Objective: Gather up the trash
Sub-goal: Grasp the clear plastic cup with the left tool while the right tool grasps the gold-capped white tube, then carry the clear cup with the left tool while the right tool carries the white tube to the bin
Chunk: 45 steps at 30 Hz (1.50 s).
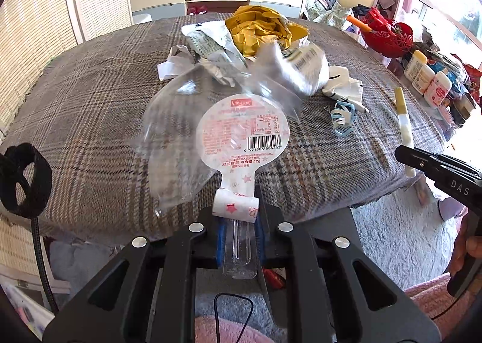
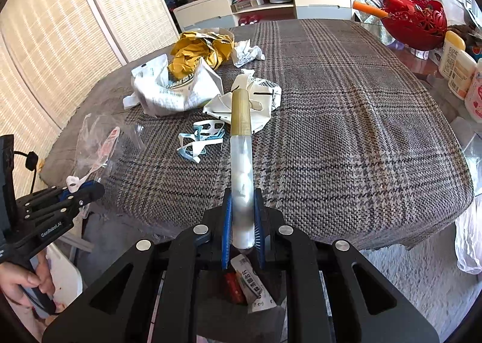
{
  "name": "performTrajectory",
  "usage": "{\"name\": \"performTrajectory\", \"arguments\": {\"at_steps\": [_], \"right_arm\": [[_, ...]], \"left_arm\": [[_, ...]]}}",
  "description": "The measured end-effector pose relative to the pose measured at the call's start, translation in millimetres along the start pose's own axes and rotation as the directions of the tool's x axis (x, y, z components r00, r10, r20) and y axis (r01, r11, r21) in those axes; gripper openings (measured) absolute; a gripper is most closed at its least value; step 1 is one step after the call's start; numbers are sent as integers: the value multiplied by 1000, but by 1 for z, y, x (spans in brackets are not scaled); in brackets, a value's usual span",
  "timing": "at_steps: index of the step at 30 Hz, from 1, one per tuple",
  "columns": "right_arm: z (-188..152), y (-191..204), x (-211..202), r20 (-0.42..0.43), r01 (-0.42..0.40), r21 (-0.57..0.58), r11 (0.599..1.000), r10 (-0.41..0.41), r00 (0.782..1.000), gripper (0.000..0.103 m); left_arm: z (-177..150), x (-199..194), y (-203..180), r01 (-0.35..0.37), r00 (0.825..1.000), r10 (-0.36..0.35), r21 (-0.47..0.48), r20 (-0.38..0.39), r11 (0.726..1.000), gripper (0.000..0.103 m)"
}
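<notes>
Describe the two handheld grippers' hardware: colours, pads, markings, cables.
Both are matte black plastic linkages with silver round pivot bolts and triangular cut-outs. The left gripper and right gripper have blue ribbed pads on the fingers. White lettering shows: "GenRobot.AI" on the left one's side, "DAS" on the right one's. A thin black cable loops below the left gripper. Bare hand, no sleeve visible.

Left tool [image 1: 238,240] clamps lollipop wrapper [image 1: 241,138] stem above plaid tablecloth [image 1: 90,108].
</notes>
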State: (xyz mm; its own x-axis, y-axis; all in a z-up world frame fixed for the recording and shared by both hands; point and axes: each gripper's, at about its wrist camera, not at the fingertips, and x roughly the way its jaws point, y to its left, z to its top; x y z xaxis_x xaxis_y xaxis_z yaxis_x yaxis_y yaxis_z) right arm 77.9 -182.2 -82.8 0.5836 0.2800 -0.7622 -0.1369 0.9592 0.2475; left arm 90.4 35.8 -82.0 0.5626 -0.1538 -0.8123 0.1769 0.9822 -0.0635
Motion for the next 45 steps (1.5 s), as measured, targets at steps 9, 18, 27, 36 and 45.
{"name": "performTrajectory", "arguments": {"at_steps": [9,18,27,36,45], "right_arm": [[-18,1,-23,21,-18,7,1000,18,1000,15],[-41,7,-35,14,-31,-7,1000,31,999,15],[-79,5,-34,-29,-43,2,999,44,999,15],[-125,-13,-4,-151,-19,49,999,26,988,15],[-129,-15,13,-184,1,42,999,7,983,15]], "left_arm": [[-22,-20,-8,31,999,-31,-3,-12,1000,14],[-51,-27,-24,66,998,-66,-10,-24,998,14],[-87,-27,-47,92,995,-92,-6,-46,996,15],[-131,0,-71,124,986,-124,-3,-110,992,15],[-155,43,-79,129,975,-135,-45,-175,991,15]]}}
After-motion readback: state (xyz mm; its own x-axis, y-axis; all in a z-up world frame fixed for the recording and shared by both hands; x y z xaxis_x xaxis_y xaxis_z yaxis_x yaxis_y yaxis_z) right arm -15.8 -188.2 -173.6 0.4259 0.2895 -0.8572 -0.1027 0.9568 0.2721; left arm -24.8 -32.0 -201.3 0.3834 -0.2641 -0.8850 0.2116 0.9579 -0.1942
